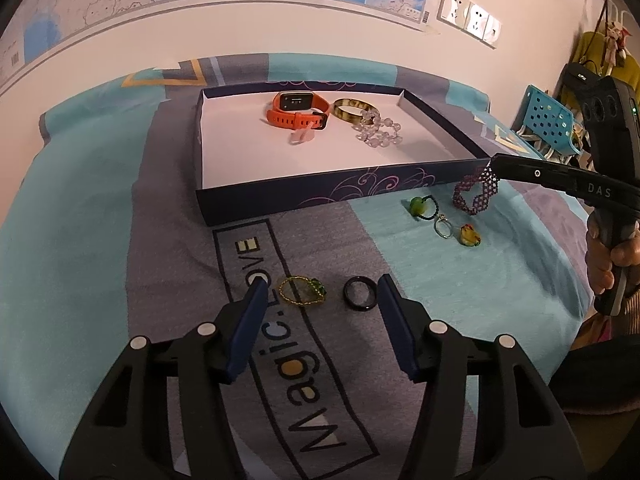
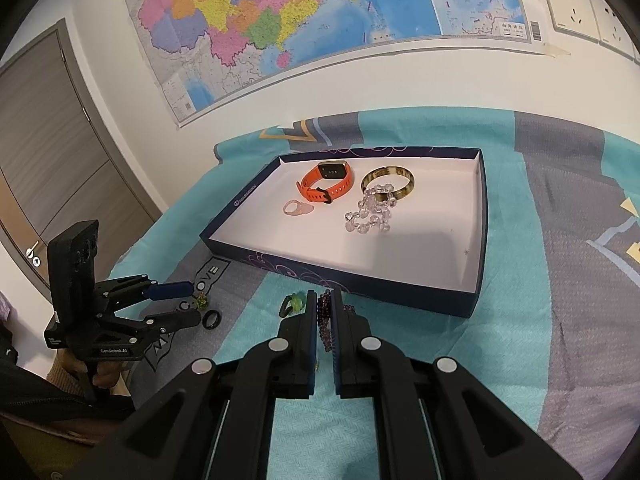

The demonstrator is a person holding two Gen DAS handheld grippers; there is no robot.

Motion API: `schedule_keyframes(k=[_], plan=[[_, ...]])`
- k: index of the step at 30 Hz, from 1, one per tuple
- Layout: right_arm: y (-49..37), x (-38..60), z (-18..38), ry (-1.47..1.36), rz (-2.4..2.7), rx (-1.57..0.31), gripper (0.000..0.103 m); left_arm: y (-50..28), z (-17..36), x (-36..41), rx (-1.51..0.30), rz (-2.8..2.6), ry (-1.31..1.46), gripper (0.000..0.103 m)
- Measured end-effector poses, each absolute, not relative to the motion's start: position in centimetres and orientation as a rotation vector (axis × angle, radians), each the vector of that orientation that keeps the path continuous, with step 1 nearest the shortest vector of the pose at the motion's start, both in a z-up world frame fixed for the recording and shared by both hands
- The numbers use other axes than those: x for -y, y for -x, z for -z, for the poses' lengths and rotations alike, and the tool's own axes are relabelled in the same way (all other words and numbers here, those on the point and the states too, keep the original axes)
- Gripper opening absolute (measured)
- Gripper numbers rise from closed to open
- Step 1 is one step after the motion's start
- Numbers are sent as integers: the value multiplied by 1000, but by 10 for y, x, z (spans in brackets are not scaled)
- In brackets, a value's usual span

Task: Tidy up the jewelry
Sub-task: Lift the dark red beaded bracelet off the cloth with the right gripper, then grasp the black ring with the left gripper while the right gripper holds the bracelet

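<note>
Jewelry: purple beaded bracelet [image 2: 325, 316] clamped in right tongs [image 2: 325, 312], lower centre of the right wrist view, just before the dark box [image 2: 478, 240]. Box holds orange watch [image 2: 326, 184], amber bangle [image 2: 387, 183], clear beads [image 2: 370, 212]. Left tongs [image 1: 322, 292] apart, straddling green ring [image 1: 301, 290] and black ring [image 1: 359, 294] on the bedspread [image 1: 80, 220].

A watch [image 1: 298, 110], bangle [image 1: 352, 111] and bead bracelet [image 1: 378, 130] lie in the tray [image 1: 320, 200]. Before the tray, two rings [image 1: 358, 294] lie side by side on the cloth [image 1: 80, 240].
</note>
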State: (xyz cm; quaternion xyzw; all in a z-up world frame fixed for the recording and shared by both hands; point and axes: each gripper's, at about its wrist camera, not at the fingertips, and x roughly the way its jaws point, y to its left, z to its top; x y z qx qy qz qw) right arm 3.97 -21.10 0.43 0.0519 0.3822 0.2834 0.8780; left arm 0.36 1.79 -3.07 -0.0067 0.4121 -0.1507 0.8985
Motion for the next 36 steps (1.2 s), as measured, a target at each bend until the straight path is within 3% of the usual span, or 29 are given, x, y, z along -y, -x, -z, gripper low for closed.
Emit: schedule_keyframes(k=[10, 17, 25, 28, 31, 36], plan=[[-40, 211, -4, -113, -592, -801, 5, 4, 24, -4, -825, 362, -18, 55], [-40, 211, -5, -112, -597, -799, 5, 3, 32, 9, -850, 401, -51, 41], [-40, 211, -5, -116, -596, -798, 5, -4, 38, 11, -879, 390, -57, 40], [-41, 211, -5, -116, -598, -801, 5, -6, 38, 12, -881, 374, -77, 35], [-40, 211, -5, -115, -601, -802, 5, -6, 38, 11, -882, 355, -87, 23], [-41, 211, -8, -115, -601, -795, 5, -6, 38, 14, -875, 340, -103, 23]])
